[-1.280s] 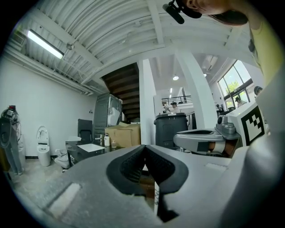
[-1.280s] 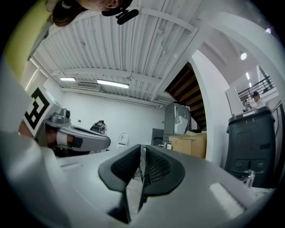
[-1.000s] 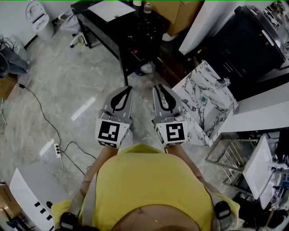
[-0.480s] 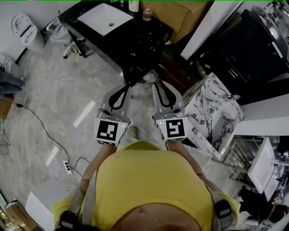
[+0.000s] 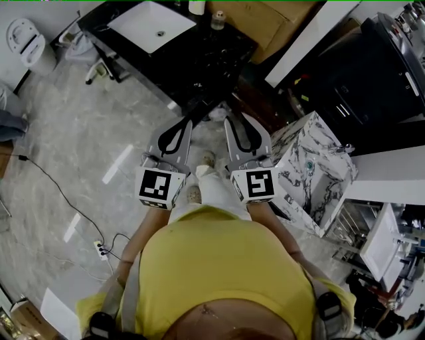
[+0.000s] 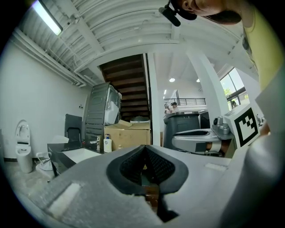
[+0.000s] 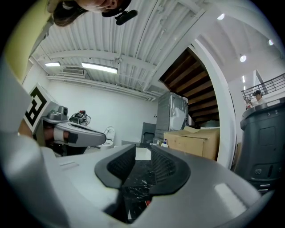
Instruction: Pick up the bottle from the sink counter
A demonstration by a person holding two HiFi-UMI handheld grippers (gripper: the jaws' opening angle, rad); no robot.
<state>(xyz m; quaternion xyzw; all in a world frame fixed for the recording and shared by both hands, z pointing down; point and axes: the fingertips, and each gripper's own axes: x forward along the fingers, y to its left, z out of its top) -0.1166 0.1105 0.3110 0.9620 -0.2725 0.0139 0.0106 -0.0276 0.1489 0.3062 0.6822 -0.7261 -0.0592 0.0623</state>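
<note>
A black sink counter [image 5: 212, 56] with a white basin [image 5: 151, 25] lies ahead at the top of the head view. At its far edge stand a white pump bottle [image 5: 196, 6] and a small clear bottle [image 5: 217, 20]. In the left gripper view the pump bottle [image 6: 107, 144] stands far off at the left. Both grippers are held side by side at waist height, well short of the counter. My left gripper [image 5: 186, 126] is shut and empty. My right gripper [image 5: 240, 122] has its jaws opening, a narrow gap showing, with nothing between them.
Cardboard boxes [image 5: 265, 20] stand behind the counter. A marble-patterned block [image 5: 312, 169] is close on the right, with a dark appliance [image 5: 372, 73] beyond it. A toilet [image 5: 23, 36] stands far left, and a cable with a power strip [image 5: 99, 247] lies on the grey floor.
The person has walked toward the counter, so the basin and bottles have come further into view. Both grippers stay level in front; the right jaws have parted a little.
</note>
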